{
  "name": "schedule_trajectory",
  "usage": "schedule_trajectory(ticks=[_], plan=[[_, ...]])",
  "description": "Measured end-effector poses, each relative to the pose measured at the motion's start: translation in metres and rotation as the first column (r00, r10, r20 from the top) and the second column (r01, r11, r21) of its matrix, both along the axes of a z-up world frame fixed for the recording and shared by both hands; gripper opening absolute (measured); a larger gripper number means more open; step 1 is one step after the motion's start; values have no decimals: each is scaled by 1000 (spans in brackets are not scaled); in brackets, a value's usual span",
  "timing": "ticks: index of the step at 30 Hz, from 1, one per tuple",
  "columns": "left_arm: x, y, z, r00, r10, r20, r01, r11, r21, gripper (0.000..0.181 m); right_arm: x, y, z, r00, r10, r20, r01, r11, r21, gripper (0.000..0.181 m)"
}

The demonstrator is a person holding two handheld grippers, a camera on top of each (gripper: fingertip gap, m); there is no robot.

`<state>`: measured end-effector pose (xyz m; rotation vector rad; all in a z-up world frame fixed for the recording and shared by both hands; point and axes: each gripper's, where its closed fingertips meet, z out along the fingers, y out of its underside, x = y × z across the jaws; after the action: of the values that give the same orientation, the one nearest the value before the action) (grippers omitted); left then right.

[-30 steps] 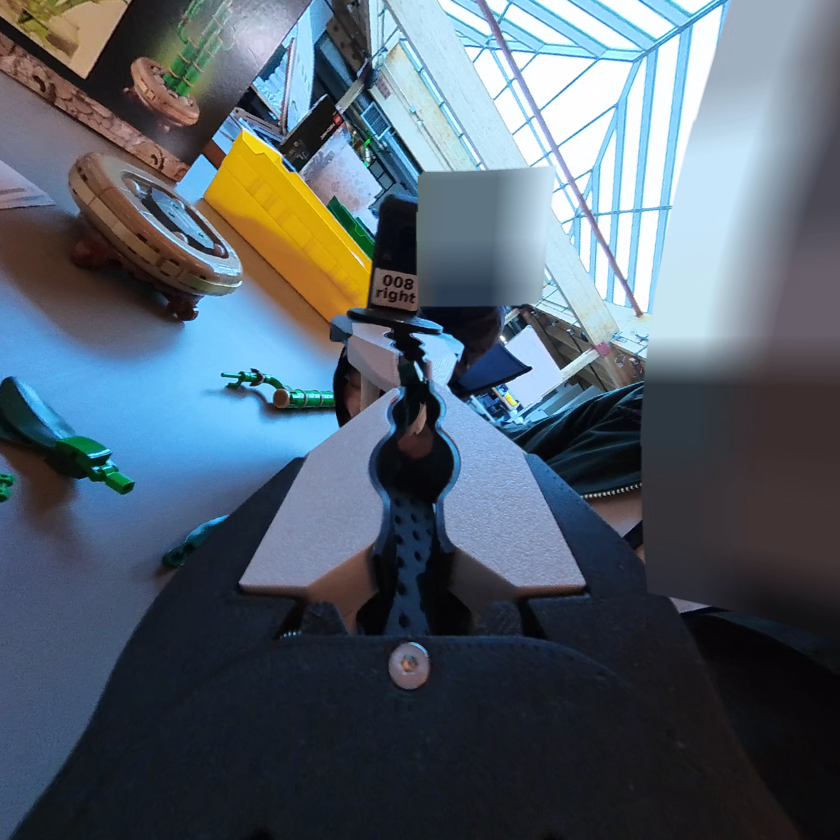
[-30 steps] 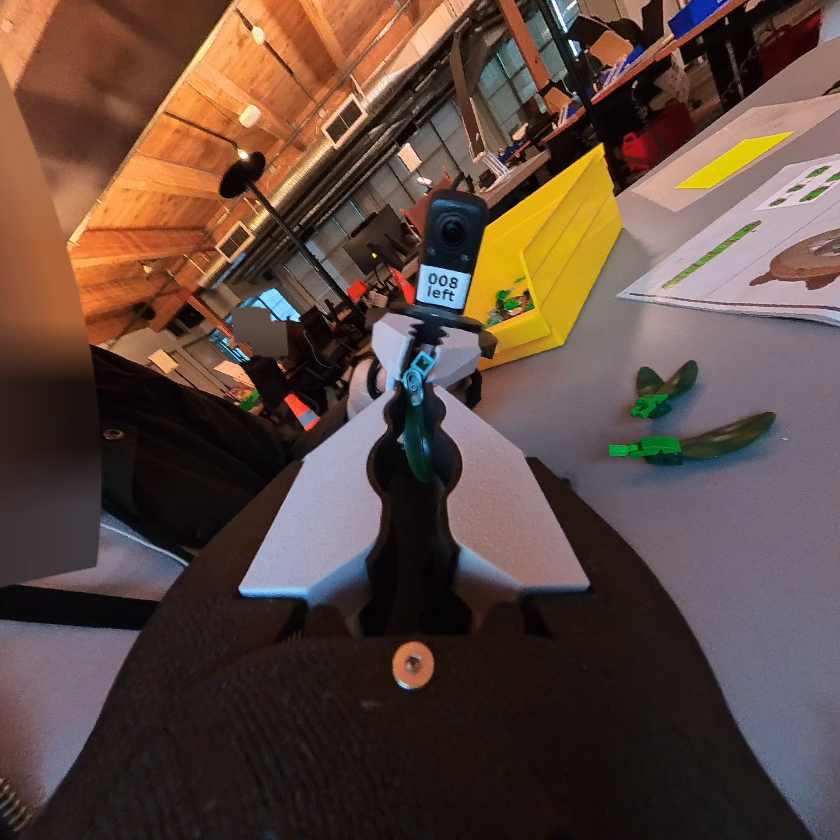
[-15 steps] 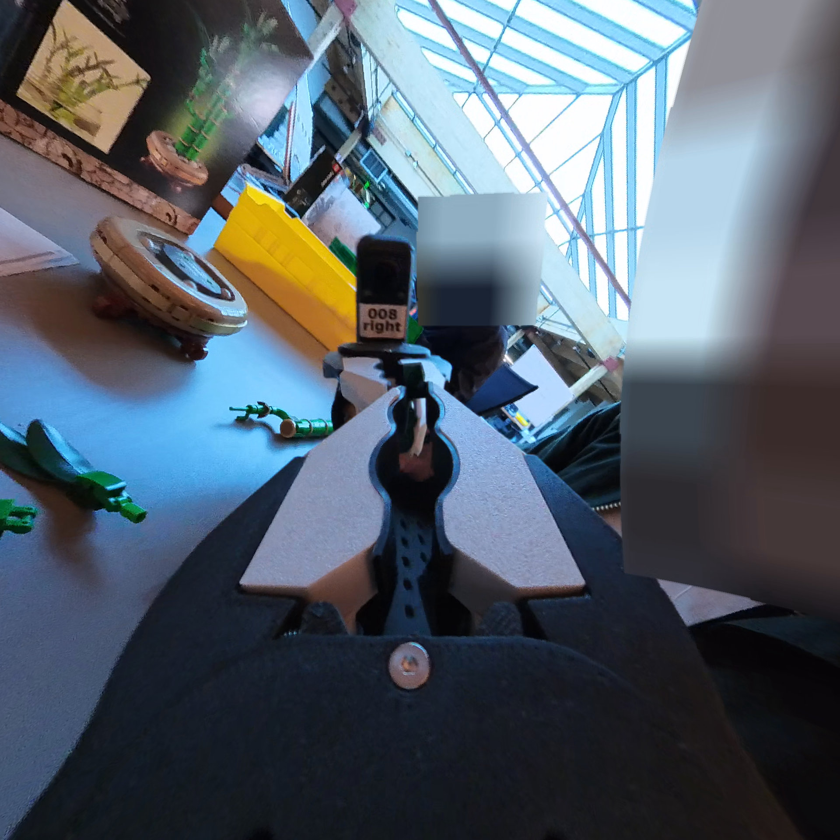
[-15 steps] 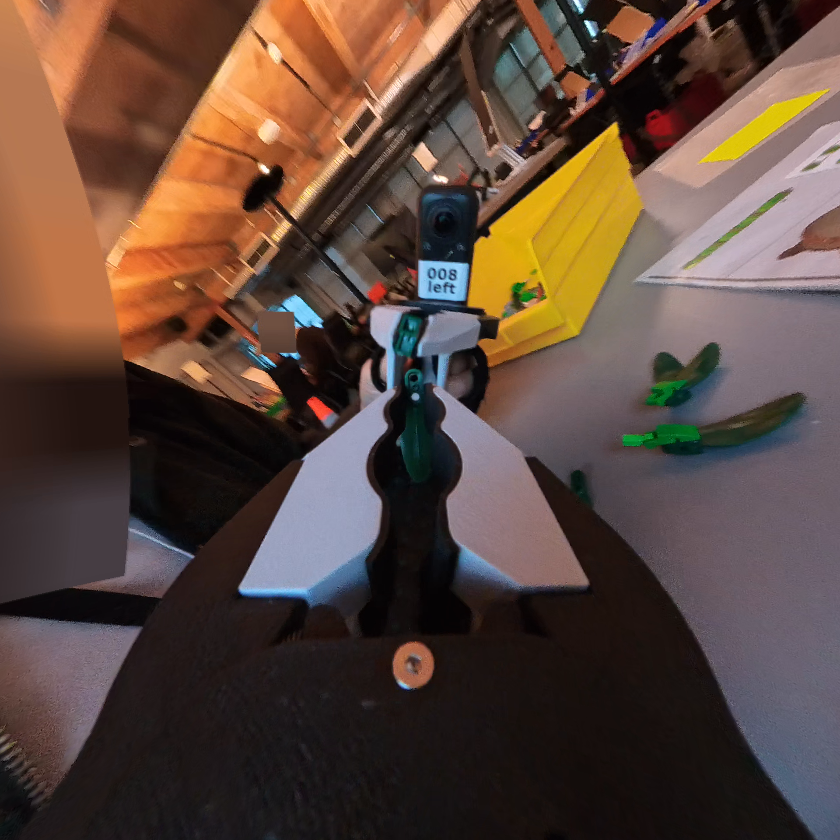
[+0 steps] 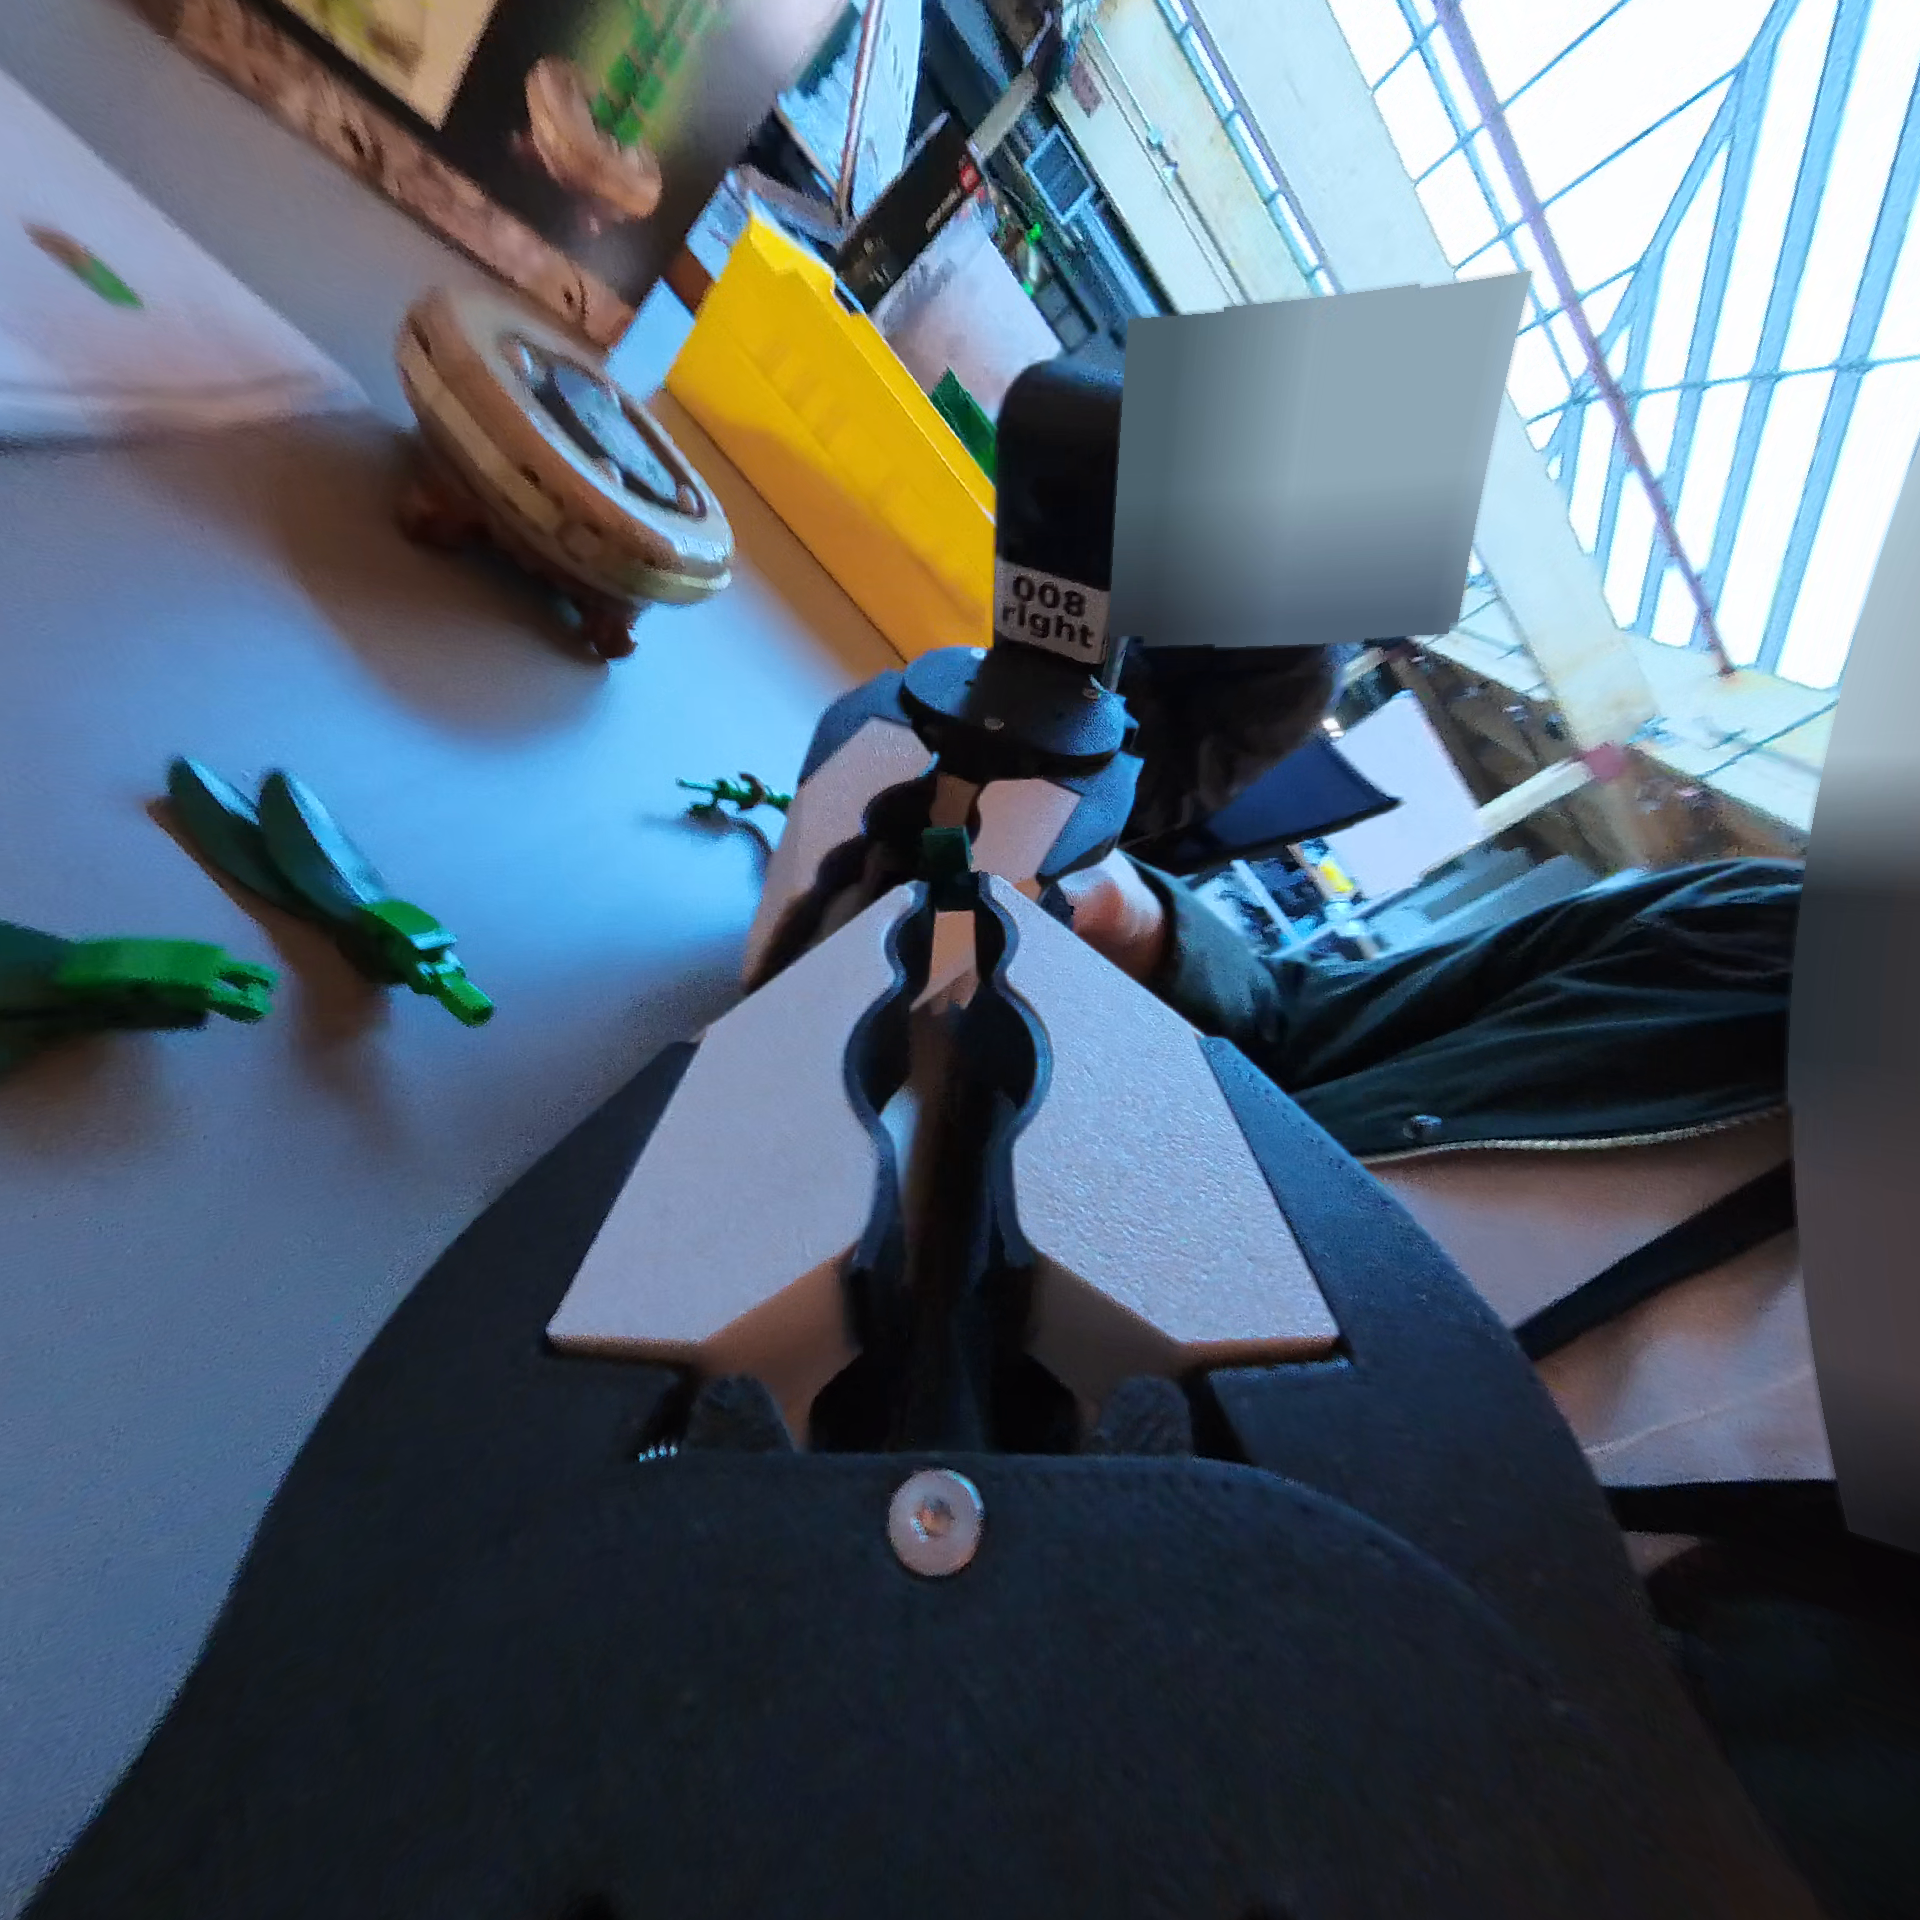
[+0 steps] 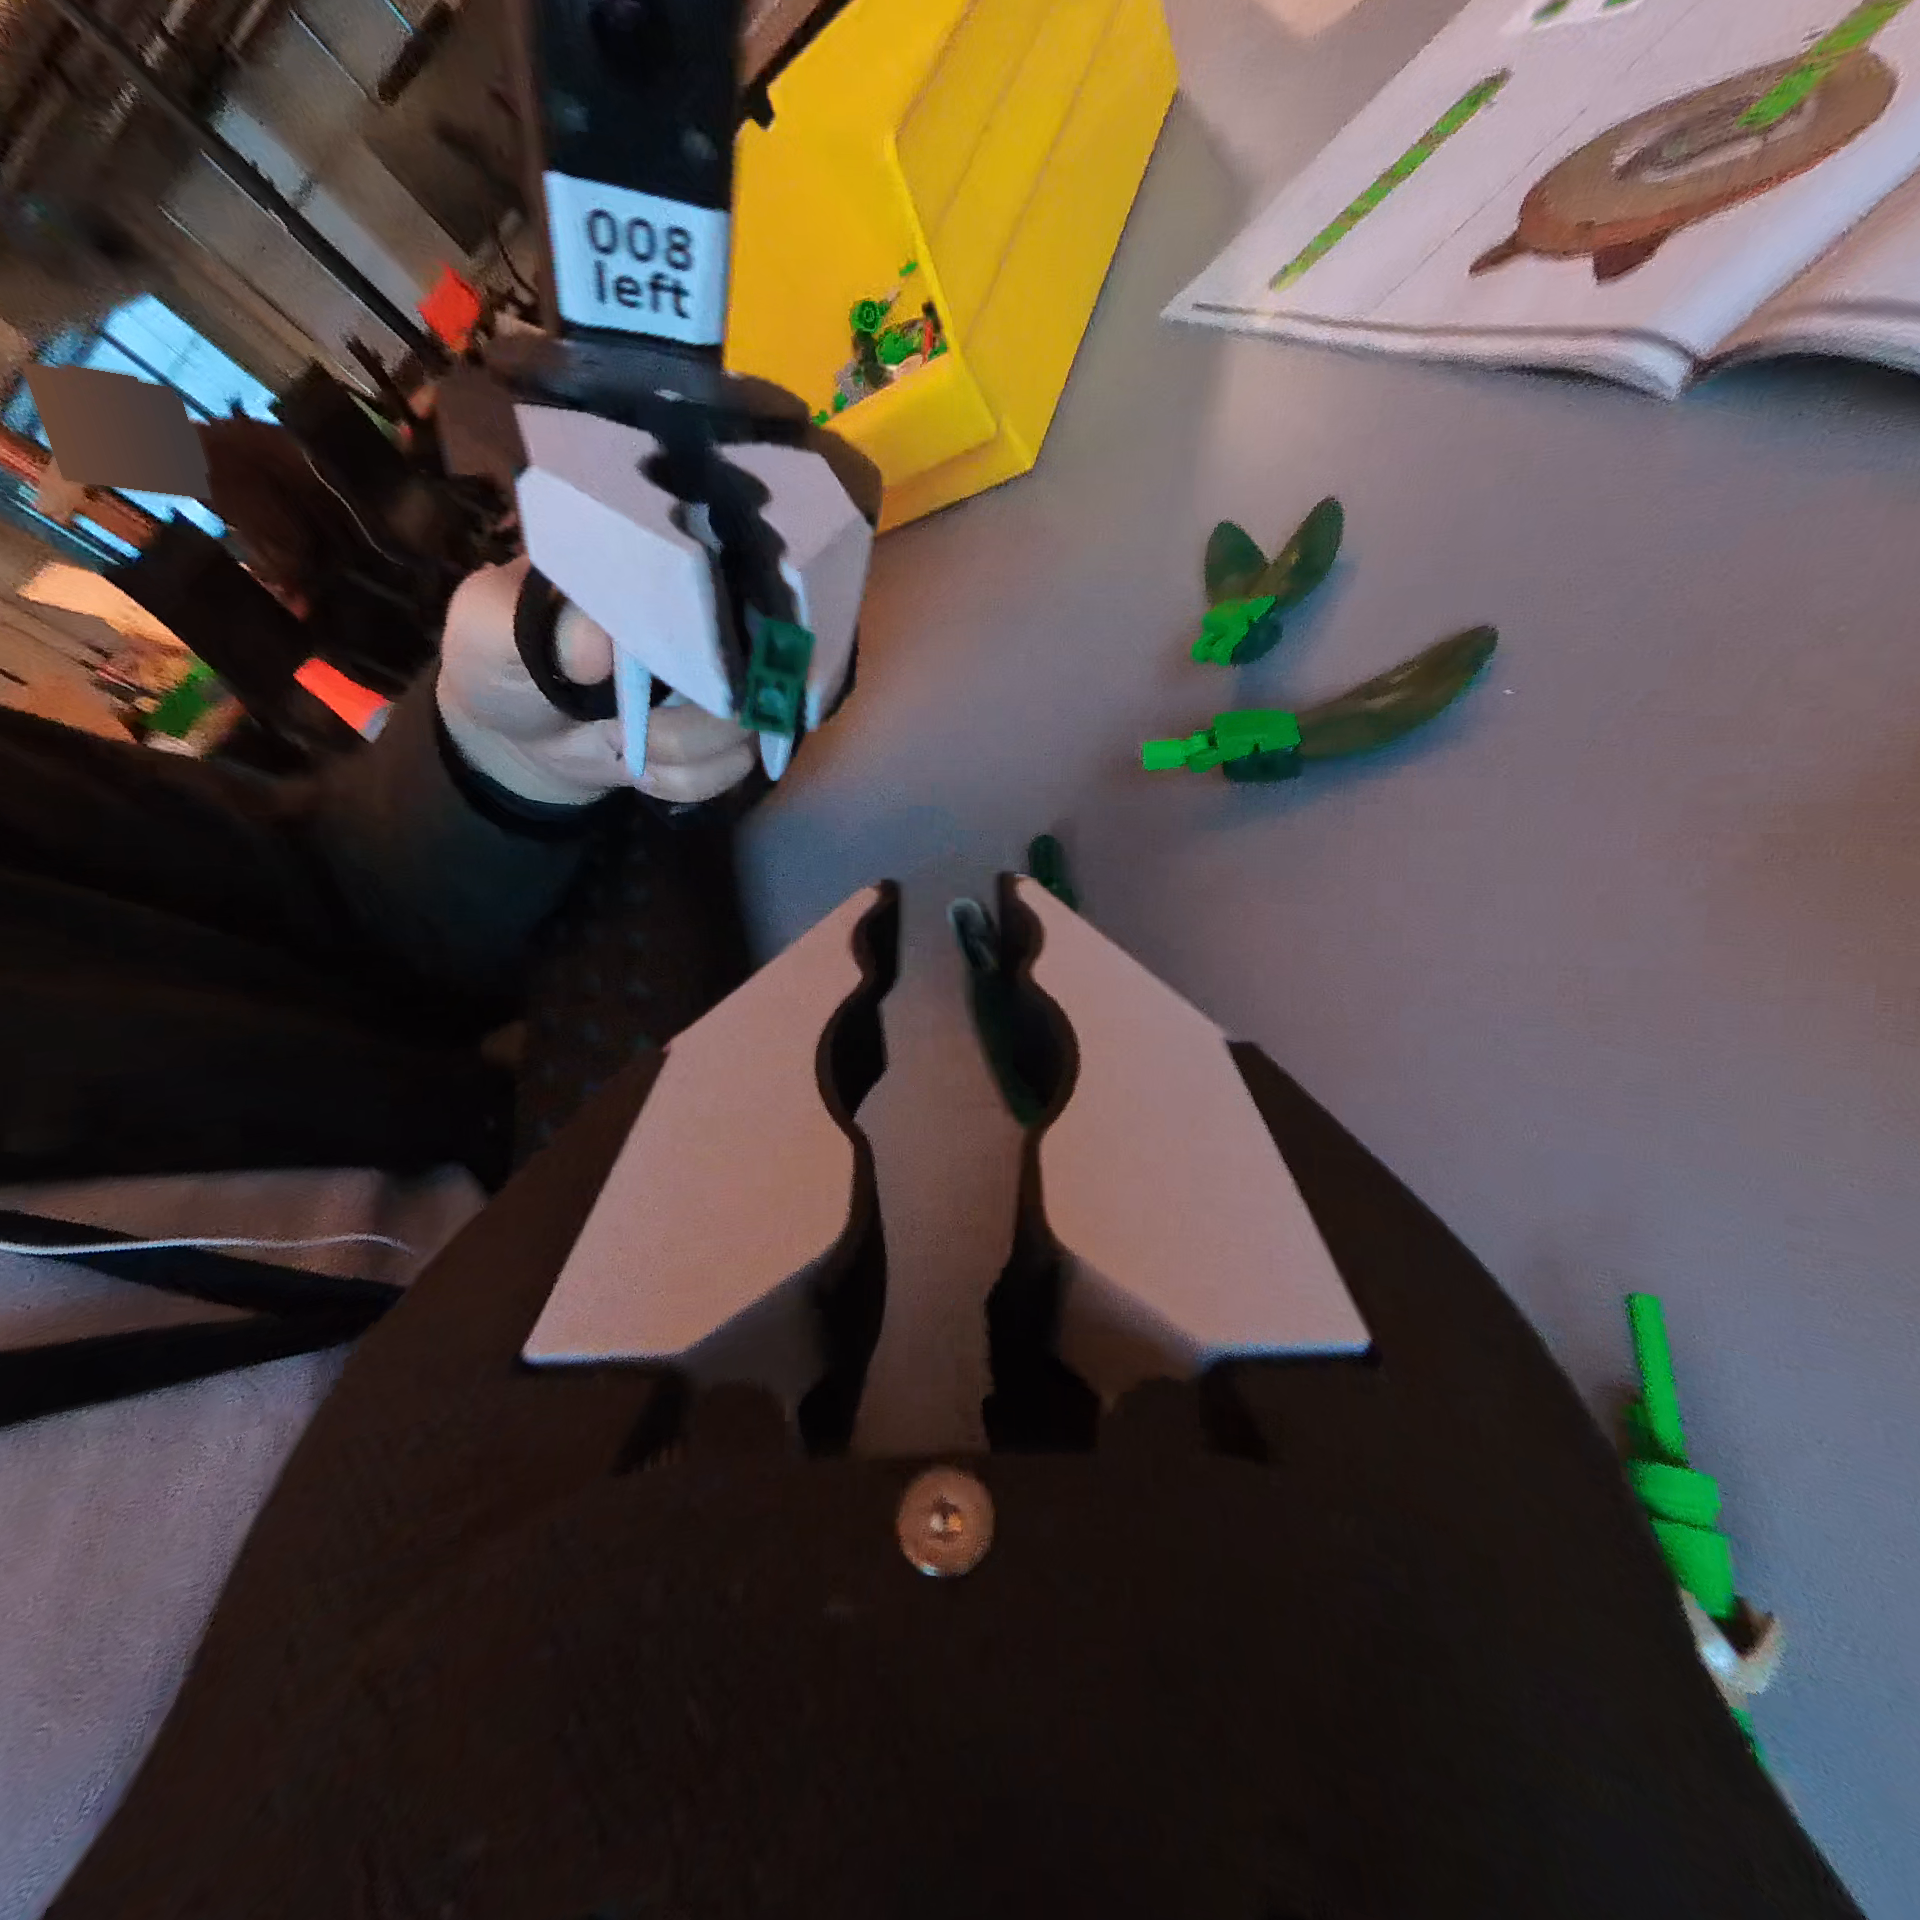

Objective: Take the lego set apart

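My left gripper (image 5: 951,896) is shut on a small green lego piece (image 5: 948,857), held in the air; the piece also shows in the right wrist view (image 6: 774,670). My right gripper (image 6: 948,896) is open, with a dark green leaf (image 6: 995,1003) lying loose against its right finger. The two grippers face each other a short way apart above the grey table (image 6: 1455,987). The round tan lego base (image 5: 561,488) stands at the far left of the left wrist view.
Green leaf pieces lie on the table (image 5: 312,894) (image 6: 1330,717) (image 6: 1262,592), and a bamboo stem (image 6: 1673,1475) lies by my right gripper. A yellow bin (image 6: 935,239) with loose pieces stands behind. An open booklet (image 6: 1558,208) lies at the far right. A person's dark sleeve (image 5: 1507,997) is close. Across from one pair of fingers to the other is roughly 5 centimetres. The round tan lego base (image 5: 561,488) is about equally far from each gripper, around 15 centimetres.
The grippers were tip to tip on one leaf assembly. They have pulled apart: the left keeps the small green piece, and the right has opened with the leaf loose between its fingers.
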<state>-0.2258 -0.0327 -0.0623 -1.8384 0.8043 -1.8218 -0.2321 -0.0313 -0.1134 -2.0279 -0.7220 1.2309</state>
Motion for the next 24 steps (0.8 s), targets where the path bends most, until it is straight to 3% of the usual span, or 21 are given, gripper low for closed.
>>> schedule_trajectory(ticks=[2, 6, 10, 13, 19, 21, 24], plan=[[0, -2, -5, 1000, -30, 5, 30, 994, -106, 5, -3, 2, 11, 1000, -5, -8, 5, 996, 93, 32], [0, -6, -11, 997, -75, -1, 74, 980, -187, 5, 1, 3, 46, 999, -30, -45, 44, 933, 356, 32], [1, -12, -8, 993, -114, 29, 117, 970, -215, 6, -2, -6, 40, 996, 7, 84, -45, 881, 470, 31], [1, -14, -9, 992, -126, 22, 128, 970, -206, 6, -3, -6, 37, 986, -25, 162, -70, 832, 550, 18], [1, -12, -2, 991, -117, 70, 130, 965, -227, 9, -4, -8, 43, 990, -27, 140, -59, 820, 570, 16], [-2, 0, 4, 993, -60, 104, 85, 963, -255, 39, -5, -10, 48, 997, -2, 83, -43, 843, 536, 15], [-7, 4, 19, 979, -42, 200, 96, 957, -273, 29, -4, -11, 55, 1000, 16, 7, -17, 865, 501, 15]])
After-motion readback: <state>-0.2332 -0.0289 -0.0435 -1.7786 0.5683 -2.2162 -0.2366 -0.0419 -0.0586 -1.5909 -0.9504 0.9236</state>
